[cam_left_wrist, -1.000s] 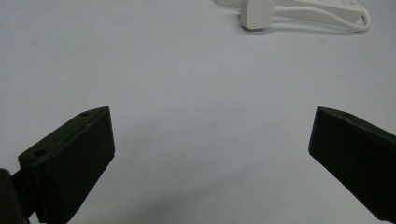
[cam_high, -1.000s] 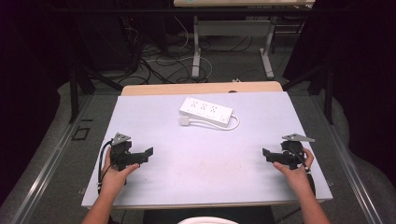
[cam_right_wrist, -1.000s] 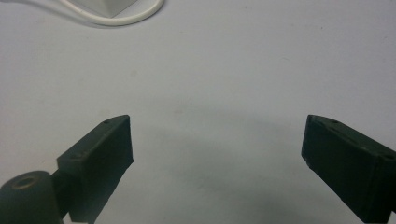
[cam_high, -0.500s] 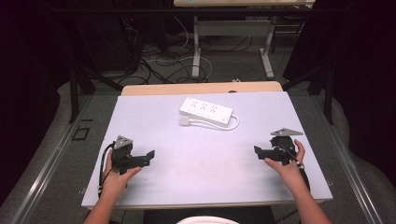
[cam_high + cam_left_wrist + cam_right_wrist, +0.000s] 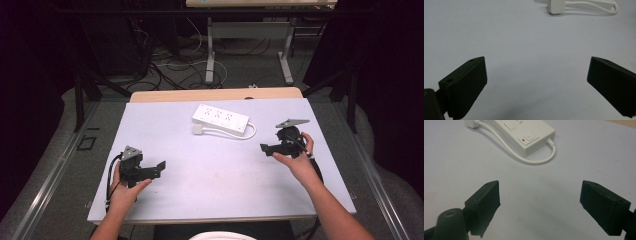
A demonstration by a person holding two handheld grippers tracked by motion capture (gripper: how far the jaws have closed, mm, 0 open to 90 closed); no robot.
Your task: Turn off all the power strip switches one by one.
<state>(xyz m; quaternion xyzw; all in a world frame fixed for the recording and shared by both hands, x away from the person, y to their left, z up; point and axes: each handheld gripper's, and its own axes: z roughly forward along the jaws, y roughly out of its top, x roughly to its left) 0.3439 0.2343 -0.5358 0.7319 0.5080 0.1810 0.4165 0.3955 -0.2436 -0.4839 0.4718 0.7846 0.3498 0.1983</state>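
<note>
- A white power strip lay flat on the pale worktop, toward its far middle, with its white cable looped along its near side and ending in a white plug at the strip's left end.
- The right gripper was held in the person's right hand to the right of the strip, near it but not touching, its fingers pointing left across the worktop.
- In the right gripper view, the strip's switch end and the cable loop lay ahead of the fingers and a little to their left, well clear of them; bare worktop lay between the two fingers.
- The right fingers stood wide apart and held nothing, though they had just been closing a little.
- The left gripper was in the left hand at the near left of the worktop, well apart from the strip.
- In the left gripper view, the plug and a stretch of cable lay far ahead, near the top edge, right of centre.
- The left fingers were spread wide with only bare worktop between them.
</note>
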